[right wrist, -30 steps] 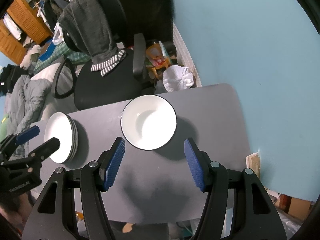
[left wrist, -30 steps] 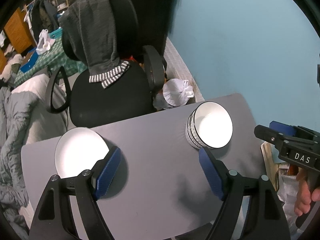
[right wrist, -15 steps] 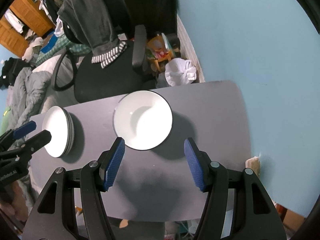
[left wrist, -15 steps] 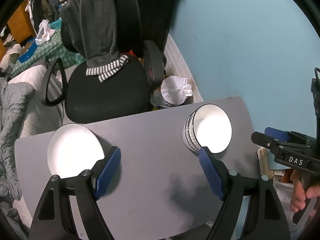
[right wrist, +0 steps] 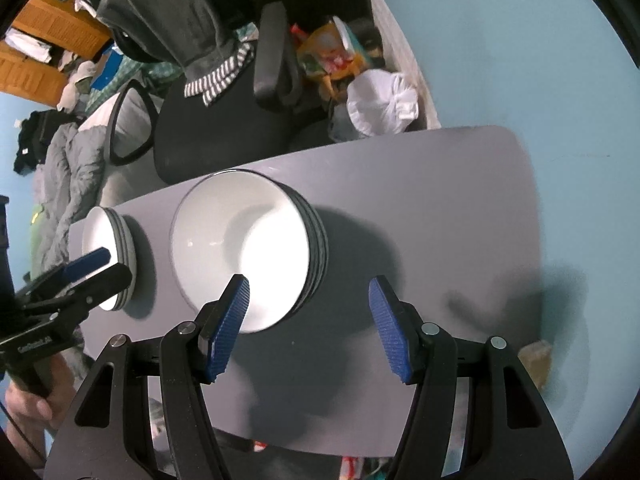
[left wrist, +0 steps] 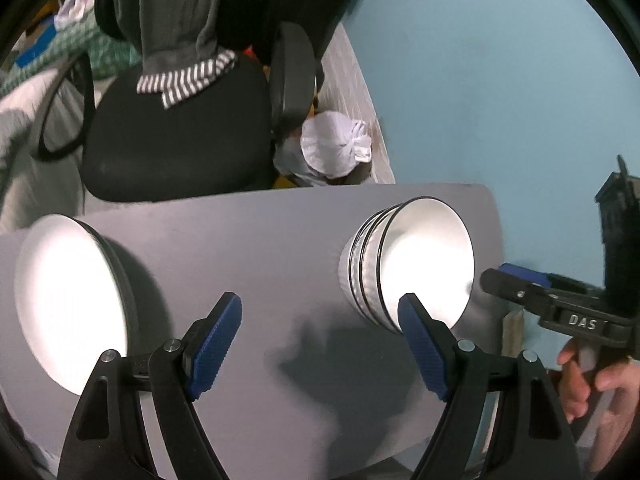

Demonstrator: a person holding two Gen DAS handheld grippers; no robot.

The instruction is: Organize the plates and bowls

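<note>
A stack of white plates [left wrist: 68,300] sits at the left of the grey table [left wrist: 260,240]; it also shows in the right wrist view [right wrist: 106,252]. A stack of white bowls with dark rims [left wrist: 416,264] sits at the right; it also shows in the right wrist view [right wrist: 240,248]. My left gripper [left wrist: 320,336] is open and empty above the table between the two stacks. My right gripper [right wrist: 308,320] is open and empty, just right of the bowls, its left finger over the bowl rim. Each gripper shows in the other's view, the right one [left wrist: 520,284] and the left one [right wrist: 84,268].
A black office chair [left wrist: 176,136] draped with grey clothing stands behind the table. A white tied bag [left wrist: 336,148] lies on the floor by the blue wall [left wrist: 500,80]. Bedding and clutter lie at the left. The table [right wrist: 440,208] ends close to the wall.
Both grippers have moved down and closer to the table. The bowls and plates look larger. The bowls now lie partly under my right gripper's left finger. The stacks have not moved.
</note>
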